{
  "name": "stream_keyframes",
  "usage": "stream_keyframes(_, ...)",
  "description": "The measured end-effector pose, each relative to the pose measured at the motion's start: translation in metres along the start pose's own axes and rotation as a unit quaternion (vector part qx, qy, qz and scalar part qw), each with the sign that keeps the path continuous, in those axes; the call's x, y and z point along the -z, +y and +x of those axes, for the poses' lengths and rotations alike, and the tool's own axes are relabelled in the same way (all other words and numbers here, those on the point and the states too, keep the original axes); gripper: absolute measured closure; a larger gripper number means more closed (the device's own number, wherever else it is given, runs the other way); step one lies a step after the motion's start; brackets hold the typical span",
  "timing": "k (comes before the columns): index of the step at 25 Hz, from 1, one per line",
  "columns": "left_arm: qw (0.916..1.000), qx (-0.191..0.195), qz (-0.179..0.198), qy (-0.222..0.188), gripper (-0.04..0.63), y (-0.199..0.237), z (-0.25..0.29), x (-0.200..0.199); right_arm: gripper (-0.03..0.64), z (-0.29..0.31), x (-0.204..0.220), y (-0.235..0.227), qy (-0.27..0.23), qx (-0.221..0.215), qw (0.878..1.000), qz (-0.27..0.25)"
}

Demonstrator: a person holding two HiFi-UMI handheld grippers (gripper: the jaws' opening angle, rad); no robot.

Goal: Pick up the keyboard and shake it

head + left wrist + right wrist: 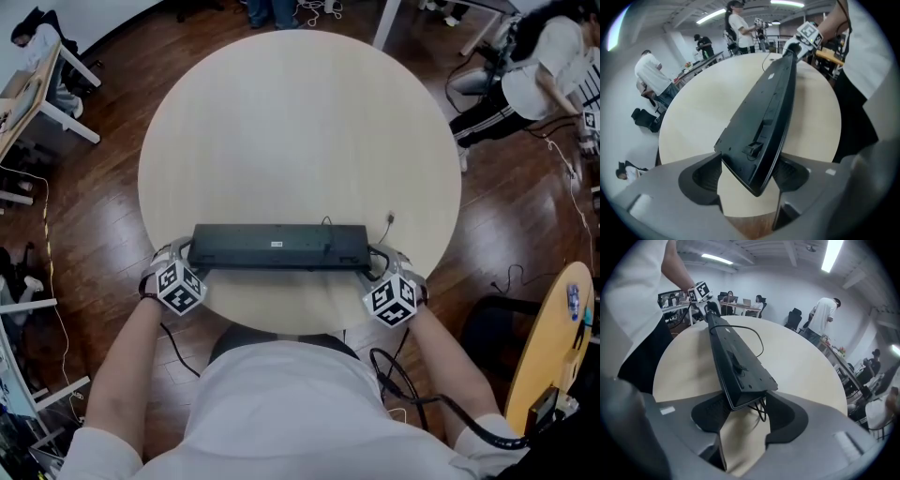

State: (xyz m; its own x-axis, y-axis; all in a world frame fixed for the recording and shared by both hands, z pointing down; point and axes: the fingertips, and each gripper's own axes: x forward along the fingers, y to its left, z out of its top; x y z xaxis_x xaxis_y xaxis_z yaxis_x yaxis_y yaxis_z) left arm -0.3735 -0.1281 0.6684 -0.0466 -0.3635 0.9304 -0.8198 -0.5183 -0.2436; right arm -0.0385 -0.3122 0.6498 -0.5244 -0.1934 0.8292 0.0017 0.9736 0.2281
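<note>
From my remote seat: the black keyboard (278, 247) stands tipped on its long edge, underside showing, at the near side of the round table (300, 131). My left gripper (190, 253) clamps its left end. My right gripper (373, 255) stands wide around the right end, one pad not pressing, and the keyboard's cable (759, 341) loops between its jaws
</note>
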Motion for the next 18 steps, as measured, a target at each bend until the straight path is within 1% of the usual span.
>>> stream_keyframes(2, 0.9987, -0.012, 0.033, 0.037, 0.293, -0.003, 0.004, 0.004, 0.382, 0.003, 0.004, 0.004, 0.01, 0.008, 1.0, -0.028)
stream_keyframes(3, 0.9979, -0.015, 0.04, 0.049, 0.279, -0.005, 0.006, 0.005, 0.376, 0.004, 0.006, 0.006, 0.013, 0.011, 0.999, -0.039)
stream_keyframes(6, 0.9957, -0.019, 0.053, 0.074, 0.273, -0.007, 0.007, 0.008, 0.36, 0.006, 0.009, 0.01, 0.019, 0.012, 0.998, -0.065)
stream_keyframes(8, 0.9935, -0.012, 0.066, 0.092, 0.267, -0.005, 0.007, 0.01, 0.357, 0.008, 0.01, 0.01, 0.03, 0.009, 0.996, -0.083)
stream_keyframes(9, 0.9926, 0.0, 0.069, 0.099, 0.265, -0.005, 0.008, 0.012, 0.354, 0.009, 0.01, 0.011, 0.039, 0.004, 0.995, -0.093)
stream_keyframes(11, 0.993, 0.024, 0.059, 0.099, 0.267, -0.008, 0.006, 0.014, 0.347, 0.01, 0.009, 0.013, 0.058, -0.01, 0.992, -0.109)
stream_keyframes(13, 0.9949, 0.038, 0.031, 0.089, 0.267, -0.009, 0.001, 0.017, 0.337, 0.008, 0.009, 0.017, 0.068, -0.02, 0.991, -0.114)
stream_keyframes(15, 0.9963, 0.042, 0.002, 0.076, 0.265, -0.011, -0.008, 0.022, 0.344, 0.0, 0.012, 0.021, 0.069, -0.015, 0.992, -0.101)
stream_keyframes(16, 0.997, 0.04, -0.005, 0.067, 0.264, -0.013, -0.014, 0.024, 0.356, -0.005, 0.014, 0.023, 0.069, -0.007, 0.994, -0.088)
stream_keyframes(18, 0.9986, 0.032, -0.012, 0.041, 0.261, -0.019, -0.028, 0.024, 0.356, -0.018, 0.018, 0.025, 0.067, 0.012, 0.996, -0.062)
